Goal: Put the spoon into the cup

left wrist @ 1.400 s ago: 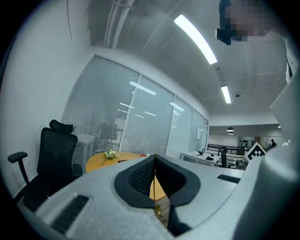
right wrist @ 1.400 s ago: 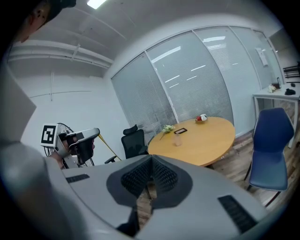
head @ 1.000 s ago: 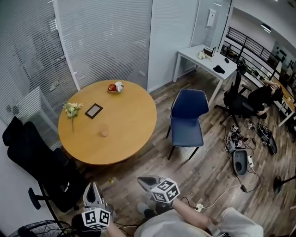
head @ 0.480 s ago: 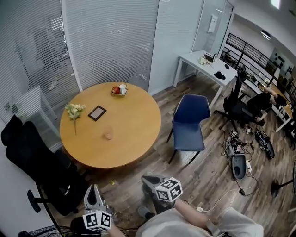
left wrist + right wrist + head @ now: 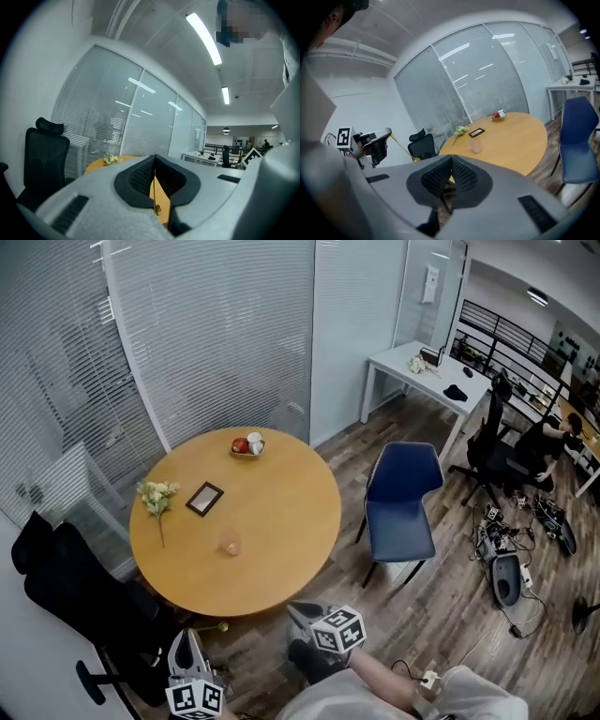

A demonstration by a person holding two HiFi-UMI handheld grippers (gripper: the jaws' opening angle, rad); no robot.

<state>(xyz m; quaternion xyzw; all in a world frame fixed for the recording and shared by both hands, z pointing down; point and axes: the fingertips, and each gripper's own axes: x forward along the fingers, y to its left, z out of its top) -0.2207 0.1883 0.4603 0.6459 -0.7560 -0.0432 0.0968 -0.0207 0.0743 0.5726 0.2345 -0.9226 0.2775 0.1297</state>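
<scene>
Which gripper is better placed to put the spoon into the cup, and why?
The left gripper. Its jaws are shut on the spoon, while the right gripper is shut on nothing. Both hang short of the table where the cup stands.

We log: tabletop (image 5: 281,540) smooth satin wood; spoon (image 5: 157,210) glossy gold-tone metal; left gripper (image 5: 154,157) jaws matt grey plastic, pads (image 5: 138,180) black, rough-textured; floor (image 5: 450,615) matt wood planks.

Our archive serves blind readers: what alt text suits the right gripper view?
The right gripper, jaws shut and empty, points toward a round wooden table bearing a clear cup. At left, the left gripper holds a gold spoon.
</scene>
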